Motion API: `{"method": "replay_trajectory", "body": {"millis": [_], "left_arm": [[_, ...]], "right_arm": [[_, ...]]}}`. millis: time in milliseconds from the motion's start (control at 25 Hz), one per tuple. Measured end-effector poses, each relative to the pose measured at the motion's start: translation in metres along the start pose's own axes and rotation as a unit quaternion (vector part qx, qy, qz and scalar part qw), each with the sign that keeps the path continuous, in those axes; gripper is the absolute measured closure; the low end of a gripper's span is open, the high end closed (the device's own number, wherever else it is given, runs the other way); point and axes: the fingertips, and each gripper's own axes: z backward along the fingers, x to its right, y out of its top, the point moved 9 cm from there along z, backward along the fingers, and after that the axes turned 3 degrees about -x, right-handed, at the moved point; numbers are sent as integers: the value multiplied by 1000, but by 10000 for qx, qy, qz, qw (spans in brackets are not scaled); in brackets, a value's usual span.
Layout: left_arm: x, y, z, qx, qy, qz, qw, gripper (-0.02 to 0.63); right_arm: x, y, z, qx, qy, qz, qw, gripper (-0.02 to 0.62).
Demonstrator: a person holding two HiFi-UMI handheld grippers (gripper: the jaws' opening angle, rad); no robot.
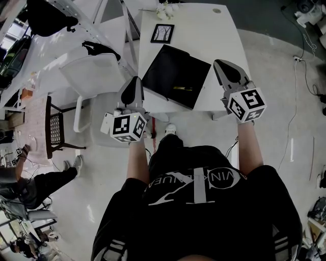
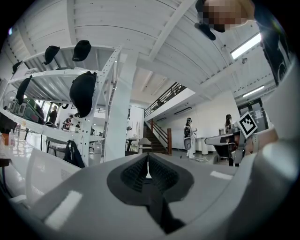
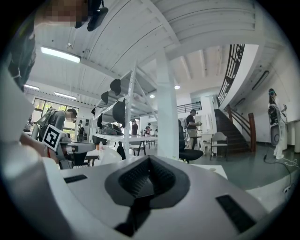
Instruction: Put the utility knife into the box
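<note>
On the white table (image 1: 219,35), a large flat black box or mat (image 1: 168,69) lies at an angle. A slim yellowish utility knife (image 1: 182,88) rests on its near right part. A small black-framed tray or box (image 1: 162,33) sits farther back. My left gripper (image 1: 135,81) is held in the air at the table's near left corner, short of the black surface. In the left gripper view this gripper (image 2: 147,158) is shut with nothing in it. My right gripper (image 1: 222,63) hovers over the table's right part, right of the knife. It too is shut and holds nothing (image 3: 149,159).
A white chair (image 1: 97,71) stands left of the table, and a dark slatted stool (image 1: 55,127) farther left. White flowers (image 1: 165,9) sit at the table's far edge. Cables (image 1: 305,61) run across the floor at right. A seated person's legs (image 1: 46,178) show at lower left.
</note>
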Motion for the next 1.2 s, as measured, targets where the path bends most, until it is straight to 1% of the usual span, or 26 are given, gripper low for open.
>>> {"method": "replay_trajectory", "body": {"millis": [1200], "left_arm": [[-2, -3, 2, -46, -26, 44, 10000, 589]], "right_arm": [[-1, -10, 5, -91, -26, -177, 9998, 581]]}}
